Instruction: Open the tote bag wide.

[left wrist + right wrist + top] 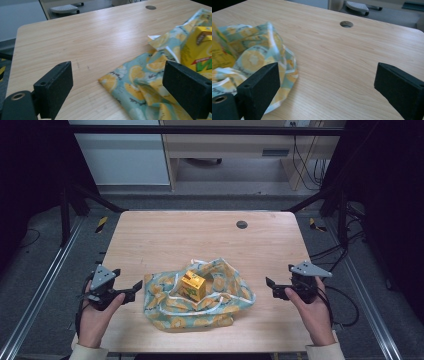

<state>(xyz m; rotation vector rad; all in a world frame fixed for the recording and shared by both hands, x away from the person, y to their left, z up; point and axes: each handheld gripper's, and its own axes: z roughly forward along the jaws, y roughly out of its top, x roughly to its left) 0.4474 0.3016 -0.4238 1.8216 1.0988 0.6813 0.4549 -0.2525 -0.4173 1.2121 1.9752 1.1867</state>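
The yellow carton [193,286] stands upright in the middle of the lemon-print cloth [170,317], whose edges bunch up around it like a loose wrap. Both lie between the two grippers on the table [165,237]. The left gripper [131,288] and right gripper [272,287] flank the bundle, jaws spread wide and holding nothing, each clear of the cloth, probably so the folds stay undisturbed.

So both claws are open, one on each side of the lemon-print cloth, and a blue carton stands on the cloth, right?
Not quite: the carton is yellow, as the high view shows. The rest holds: the left claw and right claw are open, either side of the lemon-print cloth.
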